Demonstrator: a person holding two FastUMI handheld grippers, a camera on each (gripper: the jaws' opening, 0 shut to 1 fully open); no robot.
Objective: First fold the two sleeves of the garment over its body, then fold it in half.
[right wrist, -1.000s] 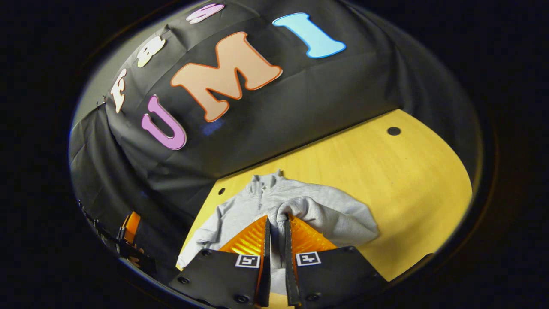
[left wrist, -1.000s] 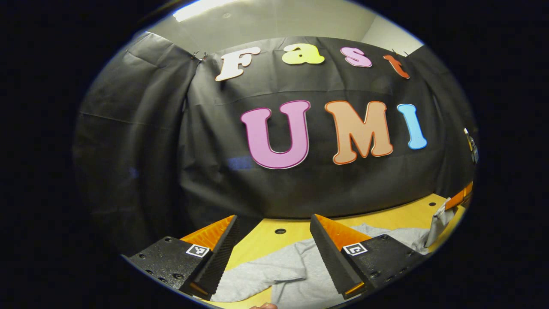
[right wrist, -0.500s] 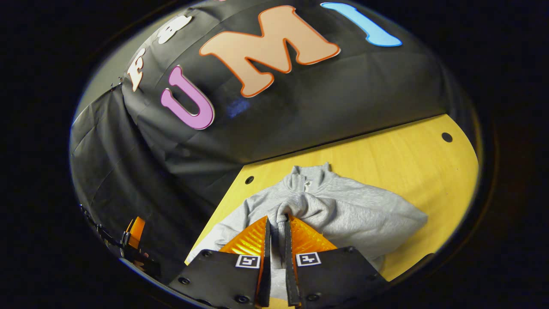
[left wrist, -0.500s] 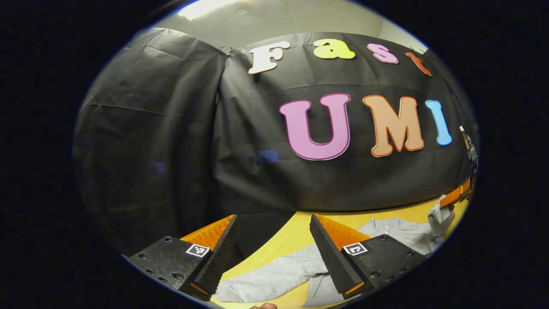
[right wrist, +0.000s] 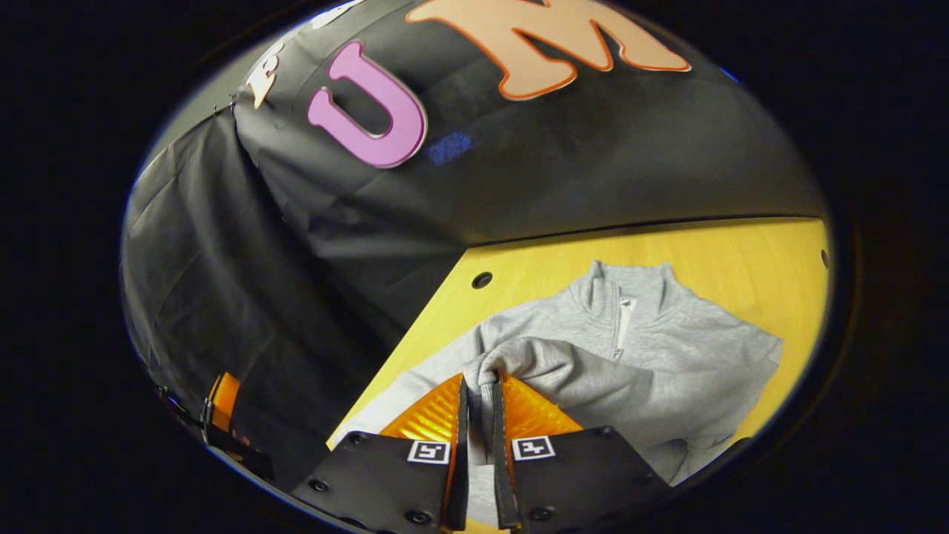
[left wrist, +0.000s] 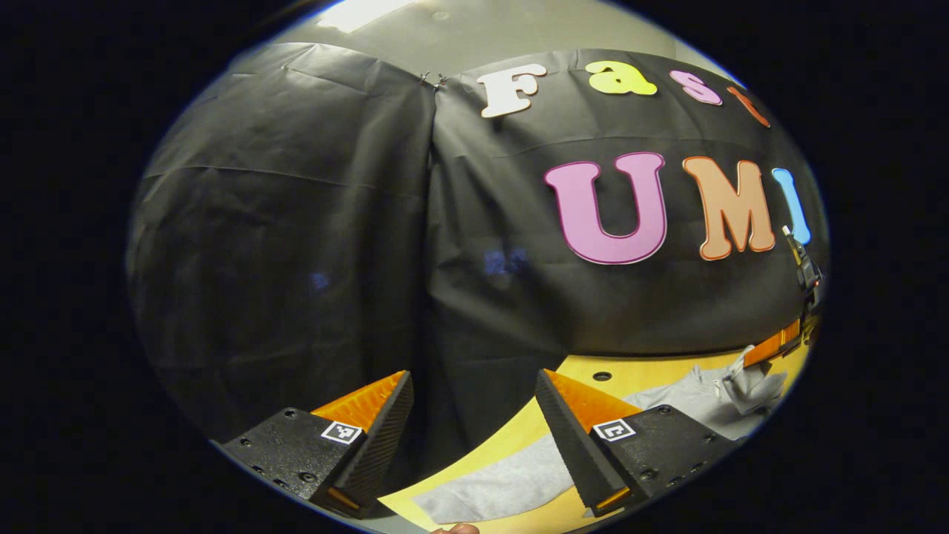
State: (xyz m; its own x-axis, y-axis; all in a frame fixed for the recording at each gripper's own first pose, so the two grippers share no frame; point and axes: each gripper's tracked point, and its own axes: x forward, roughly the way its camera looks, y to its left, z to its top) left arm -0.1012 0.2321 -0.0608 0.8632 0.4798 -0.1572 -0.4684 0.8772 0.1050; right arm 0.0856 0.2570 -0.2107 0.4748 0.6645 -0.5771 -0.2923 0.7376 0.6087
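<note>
1. Garment (right wrist: 652, 356): grey zip-neck sweatshirt, lying flat on the yellow wooden table (right wrist: 712, 245), collar toward the black cloth wall (right wrist: 311, 245).
2. My right gripper (right wrist: 478, 382): fingers drawn narrow, both pressing on the cuff of one sleeve (right wrist: 549, 367), which lies across the garment's body toward me.
3. My left gripper (left wrist: 474, 400): fingers spread wide, nothing between them, held above the garment's near-left edge and facing the wall.
4. Other sleeve (left wrist: 504, 486): flat on the table out to the garment's side, seen below my left gripper.
5. Table holes: one dark round hole (right wrist: 482, 280) just beyond the garment's shoulder, near the wall.
6. In the left gripper view, my right gripper (left wrist: 778, 345) shows beyond the garment's collar, cloth hanging from it.
</note>
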